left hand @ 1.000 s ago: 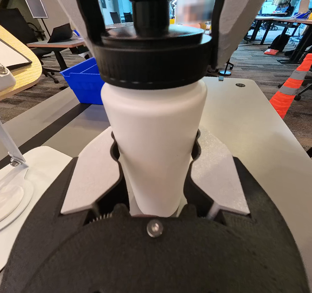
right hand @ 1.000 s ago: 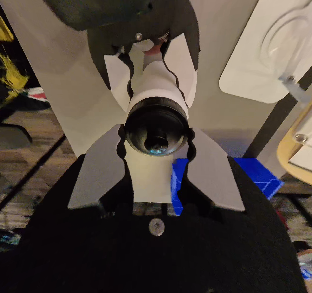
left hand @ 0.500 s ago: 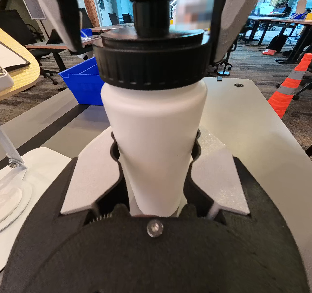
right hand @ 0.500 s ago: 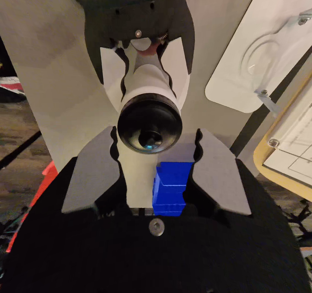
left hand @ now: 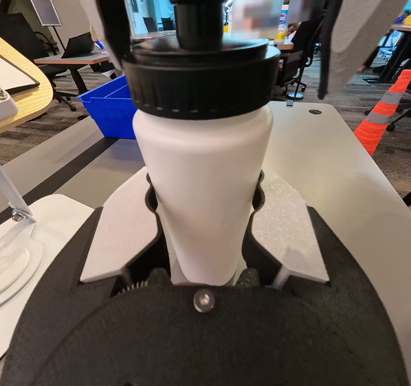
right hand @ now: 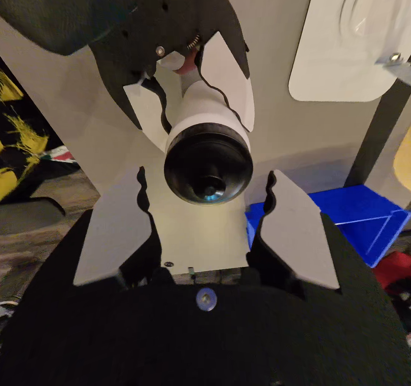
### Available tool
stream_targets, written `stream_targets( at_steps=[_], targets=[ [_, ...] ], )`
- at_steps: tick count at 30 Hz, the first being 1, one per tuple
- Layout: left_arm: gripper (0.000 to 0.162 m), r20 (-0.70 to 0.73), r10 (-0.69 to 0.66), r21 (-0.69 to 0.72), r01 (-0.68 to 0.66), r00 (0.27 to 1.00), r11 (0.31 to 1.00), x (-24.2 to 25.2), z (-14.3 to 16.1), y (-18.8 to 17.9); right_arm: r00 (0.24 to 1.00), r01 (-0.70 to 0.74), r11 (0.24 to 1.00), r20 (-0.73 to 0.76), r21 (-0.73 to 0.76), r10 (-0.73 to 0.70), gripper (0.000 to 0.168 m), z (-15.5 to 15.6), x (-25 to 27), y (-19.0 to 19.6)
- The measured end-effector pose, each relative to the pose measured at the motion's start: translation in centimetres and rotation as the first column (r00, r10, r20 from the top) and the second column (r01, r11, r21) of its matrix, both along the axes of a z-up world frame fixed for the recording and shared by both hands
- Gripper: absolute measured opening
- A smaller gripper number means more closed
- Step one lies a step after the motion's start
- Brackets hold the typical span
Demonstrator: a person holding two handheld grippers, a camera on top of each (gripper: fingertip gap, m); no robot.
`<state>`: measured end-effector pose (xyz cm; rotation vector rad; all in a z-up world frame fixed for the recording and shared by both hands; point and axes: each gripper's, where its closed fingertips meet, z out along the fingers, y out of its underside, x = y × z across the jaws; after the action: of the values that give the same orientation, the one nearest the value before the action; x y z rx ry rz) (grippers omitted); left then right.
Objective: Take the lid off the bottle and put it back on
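1. We keep the left gripper (left hand: 204,197) clenched on the white bottle (left hand: 203,188), held upright above the table (left hand: 311,164).
2. Our right gripper (right hand: 205,188) hangs over the black lid (right hand: 208,166), jaws spread and clear of its rim.
3. We centre on the lid, which looks seated, close evenly on its ribbed edge, then twist without tilting.

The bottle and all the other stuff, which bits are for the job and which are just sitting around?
For the job:
white bottle
black lid, on the bottle
left gripper, shut on the bottle
right gripper, open around the lid

Just sitting around:
blue bin
orange cone
grey table
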<state>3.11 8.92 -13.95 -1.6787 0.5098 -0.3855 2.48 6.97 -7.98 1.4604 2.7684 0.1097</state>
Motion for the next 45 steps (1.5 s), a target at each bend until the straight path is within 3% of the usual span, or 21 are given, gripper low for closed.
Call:
stream_targets(
  at_steps=[3,5,8,10,13,17,19,21,23,27,31,33,35,37,38,41,43,45],
  targets=[
    [0.085,0.000,-0.001,0.000,0.001,1.000,1.000,0.0,0.0,0.0,0.980,-0.198,0.980,-0.037,0.015,0.198,0.101,0.6,-0.8,-0.2],
    [0.085,0.002,-0.001,0.000,0.001,1.000,1.000,0.0,0.0,0.0,0.953,-0.300,0.954,-0.036,0.003,0.300,0.090,1.1,-0.9,-0.6],
    [0.085,0.003,-0.002,0.001,0.002,1.000,1.000,0.0,0.0,0.0,0.940,-0.340,0.939,0.044,0.043,0.338,0.074,0.8,-0.3,0.4],
    [0.085,0.002,-0.003,0.001,0.003,1.000,1.000,0.0,0.0,0.0,0.939,-0.339,0.940,0.065,0.034,0.337,0.072,0.2,-0.1,0.5],
    [0.085,0.003,-0.002,0.000,0.002,1.000,1.000,0.0,0.0,0.0,0.969,-0.244,0.970,0.046,0.010,0.243,0.073,0.1,0.0,0.4],
    [0.085,0.008,-0.003,0.001,0.002,1.000,1.000,0.0,0.0,0.1,0.986,0.165,0.986,0.032,-0.035,-0.164,0.073,0.1,0.2,0.1],
    [0.085,0.005,-0.003,0.002,0.003,1.000,1.000,0.0,0.0,0.0,0.979,0.203,0.979,0.010,-0.034,-0.203,0.073,0.1,0.2,0.0],
    [0.085,0.005,-0.003,0.002,0.003,1.000,1.000,0.0,0.0,0.0,0.991,0.127,0.992,0.031,-0.025,-0.126,0.076,0.1,0.4,0.1],
    [0.085,0.003,-0.003,0.002,0.003,1.000,1.000,0.0,0.0,0.0,1.000,0.008,1.000,0.009,-0.002,-0.008,0.106,0.2,-0.1,0.5],
    [0.085,0.005,-0.005,0.003,0.005,1.000,1.000,0.0,0.0,0.0,0.970,-0.242,0.970,-0.006,0.024,0.242,0.095,0.3,-0.7,0.3],
    [0.085,0.007,-0.006,0.003,0.006,1.000,1.000,0.0,0.0,0.0,0.944,-0.328,0.945,0.049,0.014,0.326,0.073,0.1,-0.3,0.2],
    [0.085,0.008,-0.005,0.003,0.005,1.000,1.000,0.0,0.0,0.0,0.966,-0.253,0.967,0.053,0.010,0.252,0.073,0.1,-0.1,0.3],
    [0.085,0.010,-0.004,0.002,0.004,1.000,1.000,0.0,0.0,0.1,0.998,-0.029,1.000,0.055,-0.008,0.030,0.074,0.1,0.0,0.2],
    [0.085,0.011,-0.004,0.003,0.004,1.000,1.000,0.1,0.0,0.1,0.983,0.184,0.983,0.034,-0.026,-0.183,0.074,0.1,0.1,0.1],
    [0.085,0.010,-0.006,0.005,0.006,1.000,1.000,0.1,0.0,0.1,0.974,0.224,0.974,0.021,-0.028,-0.224,0.074,0.1,0.1,0.0],
    [0.085,0.006,-0.007,0.003,0.007,1.000,1.000,0.2,0.0,0.0,0.989,0.146,0.989,0.028,-0.007,-0.146,0.073,0.1,0.2,0.1],
    [0.085,0.005,-0.007,0.003,0.007,1.000,1.000,0.2,0.0,0.0,1.000,0.011,1.000,-0.014,0.014,-0.011,0.095,0.6,-0.4,0.3],
    [0.085,0.005,-0.007,0.003,0.007,1.000,1.000,0.2,0.0,0.0,0.989,-0.141,0.990,-0.037,0.005,0.141,0.093,0.9,-0.6,-0.4]
  ],
)
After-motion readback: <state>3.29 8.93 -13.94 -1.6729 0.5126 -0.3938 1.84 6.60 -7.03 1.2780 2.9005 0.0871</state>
